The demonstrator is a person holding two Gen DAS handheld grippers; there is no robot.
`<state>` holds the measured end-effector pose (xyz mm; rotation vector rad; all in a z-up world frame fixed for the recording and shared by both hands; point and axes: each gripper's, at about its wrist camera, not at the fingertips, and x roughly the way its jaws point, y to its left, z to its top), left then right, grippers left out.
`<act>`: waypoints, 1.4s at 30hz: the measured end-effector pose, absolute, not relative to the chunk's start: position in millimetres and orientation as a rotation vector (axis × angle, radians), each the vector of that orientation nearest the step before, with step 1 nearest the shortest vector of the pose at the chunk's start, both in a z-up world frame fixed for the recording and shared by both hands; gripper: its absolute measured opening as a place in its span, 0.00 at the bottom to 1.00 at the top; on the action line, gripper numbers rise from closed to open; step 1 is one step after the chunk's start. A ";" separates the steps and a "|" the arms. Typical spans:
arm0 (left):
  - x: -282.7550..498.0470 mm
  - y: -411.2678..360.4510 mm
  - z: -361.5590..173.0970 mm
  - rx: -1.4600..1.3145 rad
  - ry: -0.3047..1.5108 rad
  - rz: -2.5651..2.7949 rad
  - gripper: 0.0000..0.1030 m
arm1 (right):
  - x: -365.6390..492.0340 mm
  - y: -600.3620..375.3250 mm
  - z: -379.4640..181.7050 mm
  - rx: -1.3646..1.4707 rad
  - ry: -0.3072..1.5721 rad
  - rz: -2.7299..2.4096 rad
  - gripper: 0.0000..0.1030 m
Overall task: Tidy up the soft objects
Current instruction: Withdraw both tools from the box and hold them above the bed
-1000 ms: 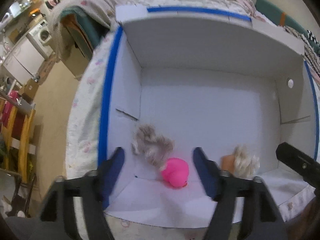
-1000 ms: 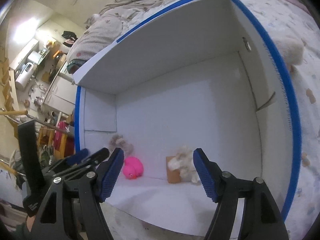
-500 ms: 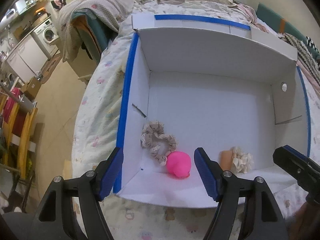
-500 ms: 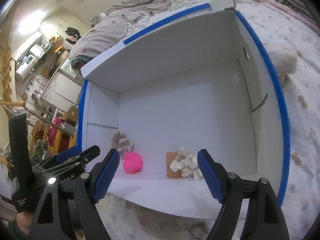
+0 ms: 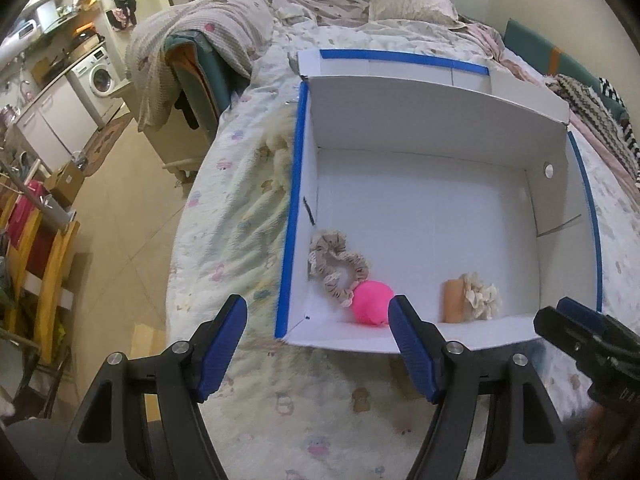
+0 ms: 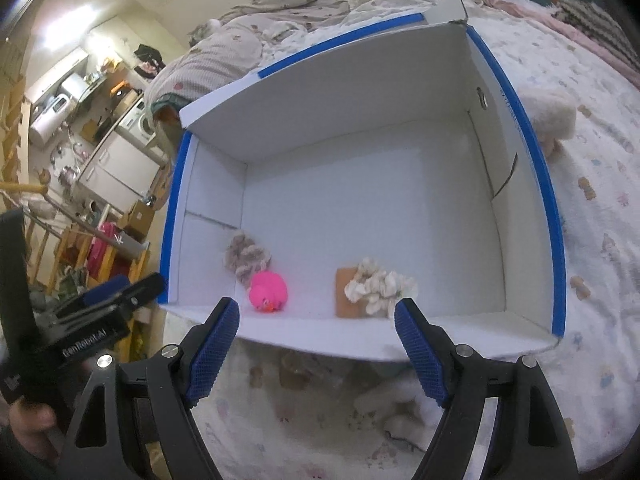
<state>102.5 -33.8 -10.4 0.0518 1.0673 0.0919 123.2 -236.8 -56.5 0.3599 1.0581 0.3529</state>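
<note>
Left wrist view: left gripper (image 5: 316,334) is spread wide with nothing in it, hanging over the bed (image 5: 240,216) just short of the white box (image 5: 432,120). In the box's near end sit a beige scrunchie (image 5: 338,266), a pink duck (image 5: 372,308) touching it, and a cream scrunchie (image 5: 480,296). Right gripper (image 6: 316,338) is wide apart and empty too.

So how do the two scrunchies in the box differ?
The beige scrunchie is darker and lies near the left wall, touching the pink duck; the cream scrunchie is paler, lies to the right, and rests against a tan block. Both are ruffled and sit near the front wall of the box.
</note>
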 end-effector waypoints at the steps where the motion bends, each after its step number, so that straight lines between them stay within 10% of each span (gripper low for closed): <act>1: 100.1 -32.3 -9.4 0.048 1.065 0.092 0.69 | 120.4 -235.6 -56.0 0.359 1.057 0.356 0.83; 42: 63.5 -16.3 -46.2 -0.084 1.072 -0.015 0.69 | 88.9 -242.9 -85.5 0.347 1.124 0.219 0.83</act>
